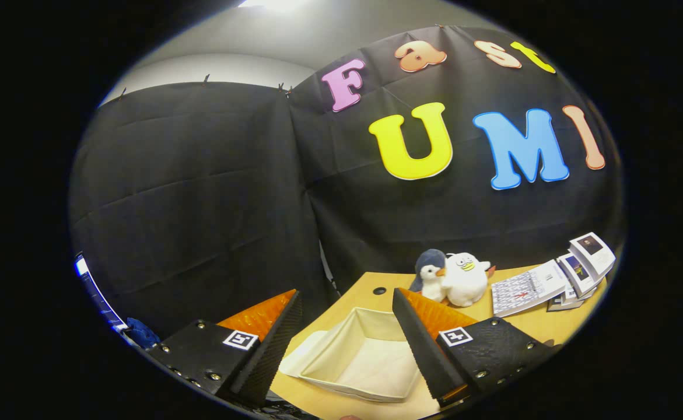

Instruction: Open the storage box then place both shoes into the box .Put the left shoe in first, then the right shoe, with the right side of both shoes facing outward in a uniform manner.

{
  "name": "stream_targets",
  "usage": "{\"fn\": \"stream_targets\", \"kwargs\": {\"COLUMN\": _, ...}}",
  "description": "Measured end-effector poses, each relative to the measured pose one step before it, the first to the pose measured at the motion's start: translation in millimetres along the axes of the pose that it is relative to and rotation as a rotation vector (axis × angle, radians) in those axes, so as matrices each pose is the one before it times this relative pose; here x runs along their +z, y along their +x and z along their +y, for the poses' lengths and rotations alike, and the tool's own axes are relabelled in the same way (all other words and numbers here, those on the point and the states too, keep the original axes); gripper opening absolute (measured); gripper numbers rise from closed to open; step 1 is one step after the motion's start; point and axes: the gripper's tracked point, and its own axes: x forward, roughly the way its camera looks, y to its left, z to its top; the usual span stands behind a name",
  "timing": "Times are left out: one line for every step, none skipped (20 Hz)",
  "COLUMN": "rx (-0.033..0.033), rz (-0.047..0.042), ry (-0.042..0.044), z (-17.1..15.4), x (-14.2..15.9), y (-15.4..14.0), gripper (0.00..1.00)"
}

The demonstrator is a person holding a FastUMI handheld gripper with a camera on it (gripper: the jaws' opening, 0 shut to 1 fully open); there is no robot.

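Item 1, your gripper [347, 344]: jaws spread wide apart, nothing between them, held tilted above the near end of the table. You seem to be carrying it high so the whole work area can be surveyed before committing to a grasp.

Item 2, the cream fabric storage box with soft, slanted walls [357, 356]: it sits on the light wooden table [528, 324], just ahead of and below the fingers, showing in the gap between them. Its mouth faces up and its pale interior is bare, so the opening step reads as done. One flap or wall sags outward on the near side, so the cloth looks limp and likely to shift if nudged.

Item 3, shoes: not located from here; you would have to look elsewhere for the left one.

Item 4, two small plush toys, one grey-and-white penguin [430, 274] touching one white duck-like bird [465, 279]: beyond the box, by the wall.

Item 5, a fanned stack of printed booklets [557, 280]: just beside the toys, well apart from the box.
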Motion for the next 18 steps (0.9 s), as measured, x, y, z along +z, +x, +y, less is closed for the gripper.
{"fn": "stream_targets", "kwargs": {"rx": -0.02372, "rz": 0.00304, "ry": 0.00270, "z": -13.22, "x": -0.60, "y": -3.88, "gripper": 0.97}}
{"fn": "stream_targets", "kwargs": {"rx": -0.02103, "rz": 0.00203, "ry": 0.00554, "z": -13.29, "x": -0.61, "y": -2.92, "gripper": 0.97}}
{"fn": "stream_targets", "kwargs": {"rx": -0.02642, "rz": 0.00082, "ry": 0.00344, "z": -13.69, "x": -1.07, "y": -2.71, "gripper": 0.97}}
{"fn": "stream_targets", "kwargs": {"rx": -0.02436, "rz": 0.00313, "ry": -0.00102, "z": -14.47, "x": -2.39, "y": -1.75, "gripper": 0.98}}
{"fn": "stream_targets", "kwargs": {"rx": -0.02605, "rz": 0.00322, "ry": -0.00543, "z": -15.14, "x": -1.97, "y": -1.34, "gripper": 0.97}}
{"fn": "stream_targets", "kwargs": {"rx": -0.02879, "rz": 0.00559, "ry": -0.01037, "z": -15.14, "x": -3.28, "y": -1.67, "gripper": 0.97}}
{"fn": "stream_targets", "kwargs": {"rx": -0.02541, "rz": 0.01043, "ry": -0.00752, "z": -14.66, "x": -5.79, "y": -3.90, "gripper": 0.97}}
{"fn": "stream_targets", "kwargs": {"rx": -0.02129, "rz": 0.01418, "ry": -0.00514, "z": -13.65, "x": -8.21, "y": -1.03, "gripper": 0.97}}
{"fn": "stream_targets", "kwargs": {"rx": -0.02224, "rz": 0.01786, "ry": -0.00618, "z": -13.65, "x": -10.15, "y": -0.91, "gripper": 0.97}}
{"fn": "stream_targets", "kwargs": {"rx": -0.02212, "rz": 0.01718, "ry": -0.00555, "z": -13.40, "x": -10.31, "y": -0.61, "gripper": 0.98}}
{"fn": "stream_targets", "kwargs": {"rx": -0.01750, "rz": 0.01398, "ry": -0.00157, "z": -12.02, "x": -9.31, "y": -0.47, "gripper": 0.97}}
{"fn": "stream_targets", "kwargs": {"rx": -0.01844, "rz": 0.01515, "ry": 0.00113, "z": -11.63, "x": -8.63, "y": 0.28, "gripper": 0.98}}
{"fn": "stream_targets", "kwargs": {"rx": -0.01516, "rz": 0.02109, "ry": 0.00590, "z": -9.23, "x": -12.30, "y": 1.78, "gripper": 0.98}}
{"fn": "stream_targets", "kwargs": {"rx": -0.01082, "rz": 0.02075, "ry": 0.00951, "z": -8.27, "x": -9.86, "y": 0.45, "gripper": 0.98}}
{"fn": "stream_targets", "kwargs": {"rx": -0.01062, "rz": 0.01761, "ry": 0.00814, "z": -7.66, "x": -8.72, "y": 2.18, "gripper": 0.98}}
{"fn": "stream_targets", "kwargs": {"rx": -0.01072, "rz": 0.01206, "ry": 0.00598, "z": -6.27, "x": -6.83, "y": 1.67, "gripper": 0.98}}
{"fn": "stream_targets", "kwargs": {"rx": -0.01021, "rz": 0.01369, "ry": 0.00421, "z": -6.24, "x": -7.48, "y": 0.97, "gripper": 0.98}}
{"fn": "stream_targets", "kwargs": {"rx": -0.01055, "rz": 0.01336, "ry": 0.00309, "z": -6.19, "x": -8.44, "y": 3.05, "gripper": 0.98}}
